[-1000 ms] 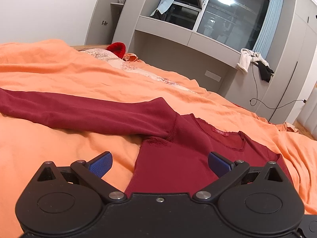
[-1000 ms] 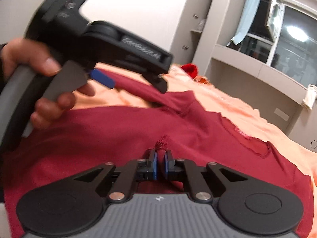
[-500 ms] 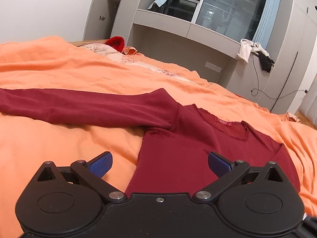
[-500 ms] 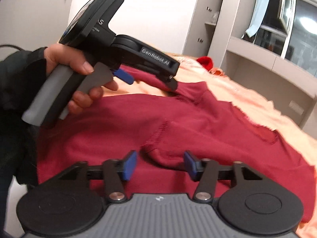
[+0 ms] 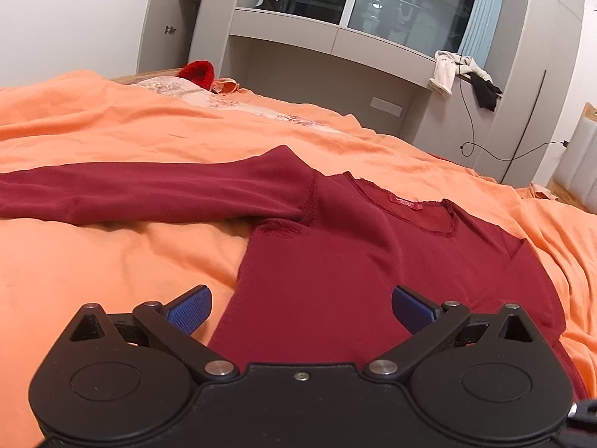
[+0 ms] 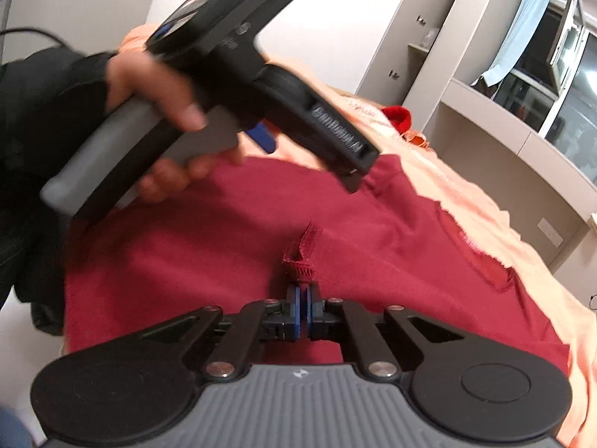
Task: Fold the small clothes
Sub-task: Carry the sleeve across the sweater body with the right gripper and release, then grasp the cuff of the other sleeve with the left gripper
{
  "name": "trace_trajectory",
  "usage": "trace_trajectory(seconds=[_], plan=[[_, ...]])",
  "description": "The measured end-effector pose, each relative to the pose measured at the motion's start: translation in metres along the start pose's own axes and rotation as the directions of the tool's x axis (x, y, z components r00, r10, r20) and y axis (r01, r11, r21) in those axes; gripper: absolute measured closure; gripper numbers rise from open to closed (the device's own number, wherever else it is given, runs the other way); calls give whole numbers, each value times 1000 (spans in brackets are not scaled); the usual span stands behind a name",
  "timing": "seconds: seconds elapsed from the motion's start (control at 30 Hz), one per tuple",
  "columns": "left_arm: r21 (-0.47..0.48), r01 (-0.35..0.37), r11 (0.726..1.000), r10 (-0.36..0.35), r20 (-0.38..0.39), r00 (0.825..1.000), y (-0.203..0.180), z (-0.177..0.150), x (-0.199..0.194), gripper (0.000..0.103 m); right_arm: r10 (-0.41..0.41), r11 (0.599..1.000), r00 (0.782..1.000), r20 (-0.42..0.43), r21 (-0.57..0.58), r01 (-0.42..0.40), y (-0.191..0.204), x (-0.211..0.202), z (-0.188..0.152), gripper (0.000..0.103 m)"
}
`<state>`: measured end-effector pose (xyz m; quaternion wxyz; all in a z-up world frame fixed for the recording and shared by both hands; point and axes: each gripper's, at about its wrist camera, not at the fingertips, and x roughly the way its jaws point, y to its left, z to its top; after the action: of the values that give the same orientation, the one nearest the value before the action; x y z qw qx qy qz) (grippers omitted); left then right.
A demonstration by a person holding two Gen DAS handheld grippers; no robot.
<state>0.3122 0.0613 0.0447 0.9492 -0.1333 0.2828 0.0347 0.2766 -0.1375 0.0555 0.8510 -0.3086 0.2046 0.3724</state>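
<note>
A dark red long-sleeved shirt [image 5: 335, 261] lies flat on the orange bedspread [image 5: 112, 261], collar [image 5: 405, 201] away from me. One sleeve [image 5: 149, 194] stretches out to the left. My left gripper [image 5: 299, 295] hovers open over the shirt's lower left edge, nothing between its blue pads; a hand [image 6: 156, 86] holds it in the right wrist view. My right gripper [image 6: 303, 298] is low over the shirt's body [image 6: 186, 254]. Its jaws are closing tight, pads pressed on the ribbed cuff [image 6: 300, 257] of the other sleeve, which stands up in front of them.
A red item [image 5: 196, 71] and a patterned pillow [image 5: 224, 102] lie at the head of the bed. Behind stands a grey wall unit with a window; clothes [image 5: 447, 71] hang off its ledge above a dangling cable [image 5: 485, 149]. Orange bedspread spreads wide to the left.
The right gripper held the cuff, opened half a second ago with the cuff lying between its pads, and has shut on it again. The left gripper stayed open and hardly moved.
</note>
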Motion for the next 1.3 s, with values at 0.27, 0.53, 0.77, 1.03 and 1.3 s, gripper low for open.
trace_trajectory(seconds=[0.27, 0.53, 0.77, 1.03, 1.3], plan=[[129, 38, 991, -32, -47, 998, -23, -15, 7, 0, 87, 985, 996, 35, 145, -91, -28, -14, -19, 41], [345, -75, 936, 101, -57, 993, -50, -37, 18, 0, -167, 849, 985, 37, 513, 125, -115, -36, -72, 11], [384, -105, 917, 126, -28, 992, -54, -45, 16, 0, -364, 554, 924, -122, 768, 320, -202, -9, -136, 26], [390, -104, 915, 122, -22, 992, -54, -47, 18, 0, -356, 346, 921, -162, 892, 290, -256, 15, -171, 93], [384, -90, 919, 107, -22, 994, -52, -44, 15, 0, -377, 398, 904, -200, 847, 353, -244, 17, -168, 86]])
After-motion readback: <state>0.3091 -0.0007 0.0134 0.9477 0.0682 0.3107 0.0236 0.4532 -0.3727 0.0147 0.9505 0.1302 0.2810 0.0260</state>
